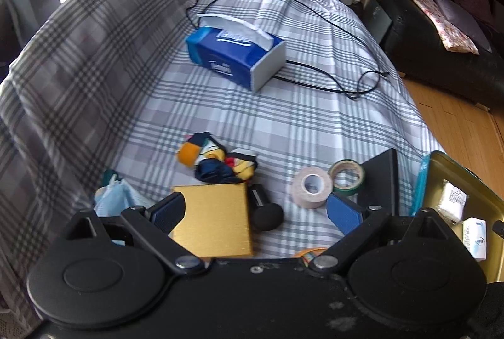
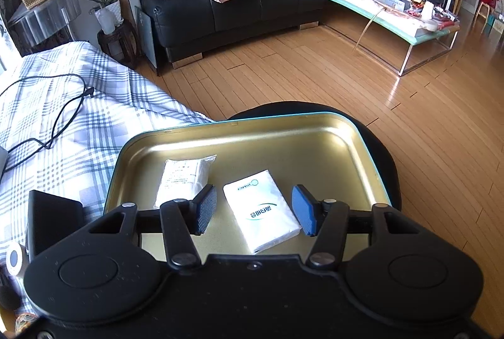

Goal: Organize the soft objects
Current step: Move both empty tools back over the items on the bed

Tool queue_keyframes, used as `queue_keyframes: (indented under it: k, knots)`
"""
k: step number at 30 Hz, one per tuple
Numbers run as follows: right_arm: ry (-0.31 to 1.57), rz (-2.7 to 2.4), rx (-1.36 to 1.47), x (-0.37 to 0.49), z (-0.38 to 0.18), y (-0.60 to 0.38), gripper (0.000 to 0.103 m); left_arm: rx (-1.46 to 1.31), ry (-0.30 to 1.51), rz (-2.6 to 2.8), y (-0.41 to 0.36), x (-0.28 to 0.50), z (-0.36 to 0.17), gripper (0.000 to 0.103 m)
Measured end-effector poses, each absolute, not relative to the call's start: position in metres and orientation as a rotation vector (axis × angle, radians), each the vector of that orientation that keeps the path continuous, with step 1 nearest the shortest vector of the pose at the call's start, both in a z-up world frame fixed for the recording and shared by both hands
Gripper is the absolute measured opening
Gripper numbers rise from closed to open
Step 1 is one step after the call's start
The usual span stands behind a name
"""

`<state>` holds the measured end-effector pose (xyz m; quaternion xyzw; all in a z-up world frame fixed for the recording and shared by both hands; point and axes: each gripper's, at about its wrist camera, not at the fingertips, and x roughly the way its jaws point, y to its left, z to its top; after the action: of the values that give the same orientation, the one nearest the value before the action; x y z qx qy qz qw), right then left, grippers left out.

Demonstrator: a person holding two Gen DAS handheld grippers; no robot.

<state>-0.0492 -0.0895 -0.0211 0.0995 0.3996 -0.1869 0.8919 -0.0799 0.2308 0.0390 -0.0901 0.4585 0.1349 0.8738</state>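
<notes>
The left tool [image 1: 255, 210] hung with its jaws wide apart and empty above a plaid-covered bed [image 1: 315, 125]. Below it lay a gold box [image 1: 212, 219], with a bundle of coloured socks [image 1: 217, 161] just beyond and two tape rolls [image 1: 327, 184] to the right. The right tool [image 2: 255, 210] stood open over a gold tray [image 2: 283, 147], its pads flanking but not pressing a white tissue pack [image 2: 260, 210]; a second white packet [image 2: 184, 178] lay beside it.
</notes>
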Motion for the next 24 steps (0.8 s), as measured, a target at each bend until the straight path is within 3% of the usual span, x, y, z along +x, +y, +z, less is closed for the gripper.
queue_keyframes:
  k: [10, 16, 24]
  knots:
    - [0.860, -0.364, 0.116, -0.045, -0.020, -0.070, 0.054, -0.246, 0.911, 0.439, 0.314, -0.120, 0.051, 0.097]
    - [0.796, -0.316, -0.064, -0.055, -0.007, -0.034, 0.053, -0.347, 0.890, 0.465, 0.344, -0.131, 0.050, 0.098]
    - [0.697, -0.040, -0.062, -0.083, 0.025, 0.042, 0.053, -0.400, 0.875, 0.493, 0.356, -0.136, 0.045, 0.101]
